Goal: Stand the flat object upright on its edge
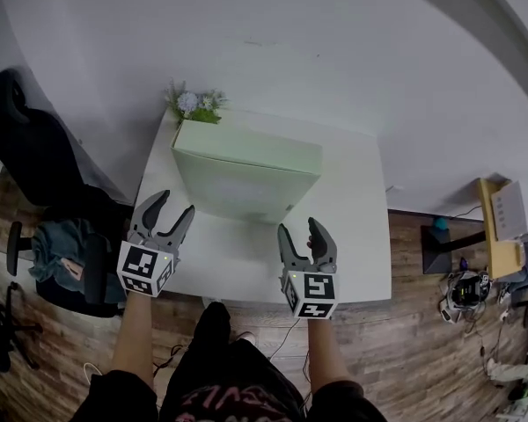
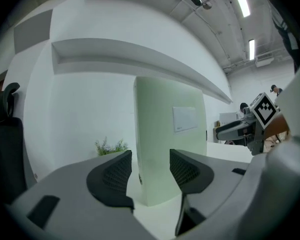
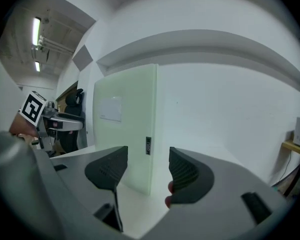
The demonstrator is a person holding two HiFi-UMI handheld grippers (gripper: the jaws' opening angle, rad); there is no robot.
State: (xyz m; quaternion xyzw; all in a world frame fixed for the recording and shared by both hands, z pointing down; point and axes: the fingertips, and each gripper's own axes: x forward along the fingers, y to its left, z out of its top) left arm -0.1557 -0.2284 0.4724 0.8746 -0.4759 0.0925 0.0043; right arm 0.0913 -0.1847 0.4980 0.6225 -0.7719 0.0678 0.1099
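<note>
Head view: one flat, pale green box [image 1: 246, 170] stood upright on its long edge on the smooth white table [image 1: 352, 244], with one small plant [image 1: 196, 105] behind. The left gripper [image 1: 176, 203] and right gripper [image 1: 299, 227] hung near it, not touching.

Left gripper view: two ribbed black pads [image 2: 115, 171] spread wide, gripping nothing; the box's narrow end stood ahead.

Right gripper view: jaws likewise released, box beyond them, one white label [image 3: 111, 109] on its face
</note>
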